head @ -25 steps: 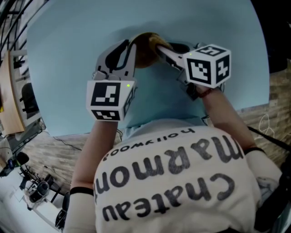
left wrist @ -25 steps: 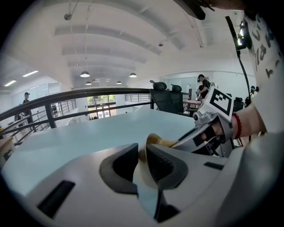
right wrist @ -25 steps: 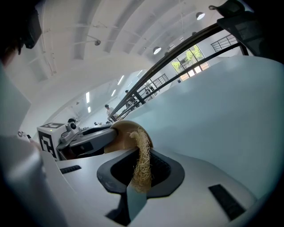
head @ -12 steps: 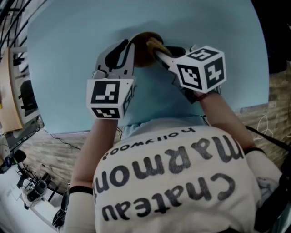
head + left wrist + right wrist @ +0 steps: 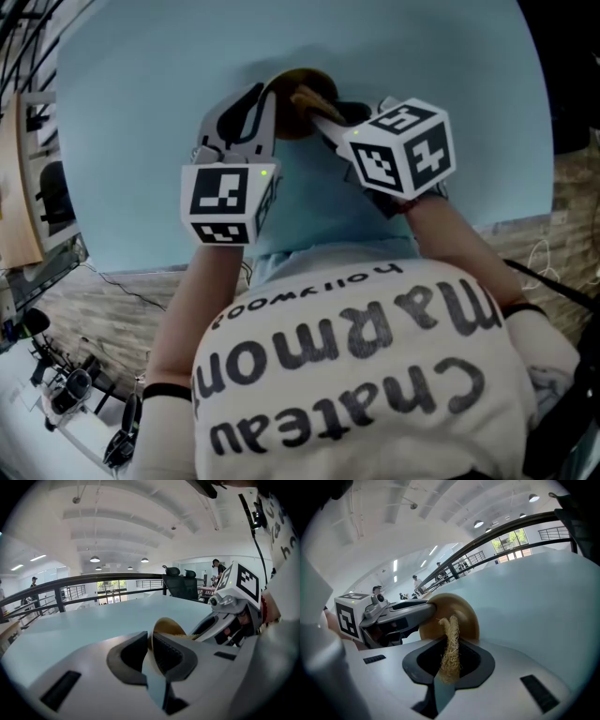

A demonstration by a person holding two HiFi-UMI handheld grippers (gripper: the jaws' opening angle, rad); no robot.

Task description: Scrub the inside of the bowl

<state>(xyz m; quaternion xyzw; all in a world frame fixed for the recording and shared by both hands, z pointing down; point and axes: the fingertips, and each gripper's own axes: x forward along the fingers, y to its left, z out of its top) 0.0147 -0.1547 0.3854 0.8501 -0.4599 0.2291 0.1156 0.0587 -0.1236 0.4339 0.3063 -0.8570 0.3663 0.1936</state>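
The left tool is clenched on the near rim of the bowl; its jaws have just been closing, with the rim between them. To the right of the bowl, the right tool is clamped on a strip of fibrous scrubber, whose free end is pointed at the bowl's inside. The bowl is tipped up on the worktop, with its hollow turned toward the scrubber. Whether the fibres are touching the bowl's wall cannot be told.

Scrubbing appears to be the step in hand. It is best done with the rim kept firmly pinched so the bowl is not spun or slid, while the scrubber is pressed against the inner wall and swept in overlapping strokes. Only moderate pressure is advised, since the soft strip may be bent or pulled from its grip.
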